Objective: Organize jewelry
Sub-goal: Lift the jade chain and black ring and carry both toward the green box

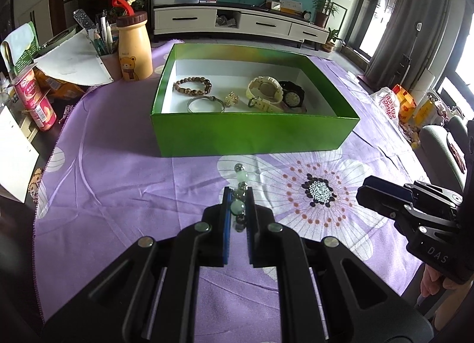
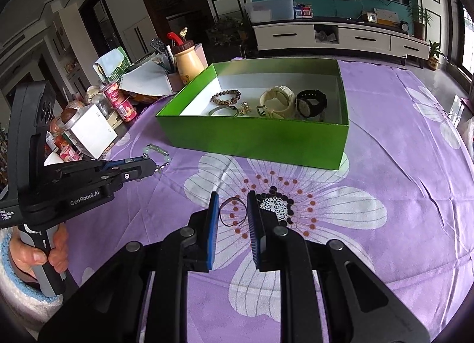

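My left gripper [image 1: 238, 195] is shut on a green-and-silver bead bracelet [image 1: 240, 192], held above the purple cloth in front of the green box [image 1: 251, 135]; the bracelet also shows in the right wrist view [image 2: 158, 156]. The box [image 2: 254, 135] holds a brown bead bracelet [image 1: 192, 87], a metal bangle [image 1: 206, 103], a gold brooch [image 1: 231, 99], a cream watch [image 1: 265, 92] and a black watch [image 1: 291, 95]. My right gripper [image 2: 233, 198] is open, its fingers either side of a thin dark hair tie [image 2: 234, 212] lying on the cloth.
A bear-print bottle [image 1: 133, 49], a pen holder [image 1: 103, 43], red cans [image 1: 38, 100] and papers crowd the table's left side. A white card [image 1: 14, 159] stands at the left edge. The purple flowered cloth [image 1: 118, 189] covers the table.
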A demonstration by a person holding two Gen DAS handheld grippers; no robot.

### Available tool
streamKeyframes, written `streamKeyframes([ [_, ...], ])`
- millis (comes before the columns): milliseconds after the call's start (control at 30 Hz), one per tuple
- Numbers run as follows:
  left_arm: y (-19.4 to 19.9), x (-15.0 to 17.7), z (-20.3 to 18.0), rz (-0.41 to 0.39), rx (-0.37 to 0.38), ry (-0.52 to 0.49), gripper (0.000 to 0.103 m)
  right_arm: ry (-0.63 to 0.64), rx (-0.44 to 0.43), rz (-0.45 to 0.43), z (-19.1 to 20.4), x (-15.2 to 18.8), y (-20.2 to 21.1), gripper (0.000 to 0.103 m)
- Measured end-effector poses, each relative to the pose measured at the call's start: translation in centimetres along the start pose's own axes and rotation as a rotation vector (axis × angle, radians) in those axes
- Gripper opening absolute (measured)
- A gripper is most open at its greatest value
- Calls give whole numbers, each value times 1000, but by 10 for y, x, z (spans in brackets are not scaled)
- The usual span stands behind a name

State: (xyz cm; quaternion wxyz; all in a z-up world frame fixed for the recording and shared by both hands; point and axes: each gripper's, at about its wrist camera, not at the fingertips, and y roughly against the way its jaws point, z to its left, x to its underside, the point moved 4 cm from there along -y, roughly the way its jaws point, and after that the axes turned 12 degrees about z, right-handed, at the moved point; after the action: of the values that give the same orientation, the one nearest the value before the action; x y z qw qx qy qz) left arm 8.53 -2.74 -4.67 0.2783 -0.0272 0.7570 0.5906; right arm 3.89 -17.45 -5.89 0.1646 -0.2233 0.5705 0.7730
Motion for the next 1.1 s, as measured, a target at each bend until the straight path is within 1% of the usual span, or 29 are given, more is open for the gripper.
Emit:
streamKeyframes([
  [633,2,-5,19,-18,-17,19,8,42,-21,-6,26,-11,-4,19],
  [867,1,-10,23,-28,-21,22,8,43,-33,-10,28,-15,-7,19],
  [1100,0,-11,22,-23,-27,14,8,38,-33,-10,29,-16,-9,19],
])
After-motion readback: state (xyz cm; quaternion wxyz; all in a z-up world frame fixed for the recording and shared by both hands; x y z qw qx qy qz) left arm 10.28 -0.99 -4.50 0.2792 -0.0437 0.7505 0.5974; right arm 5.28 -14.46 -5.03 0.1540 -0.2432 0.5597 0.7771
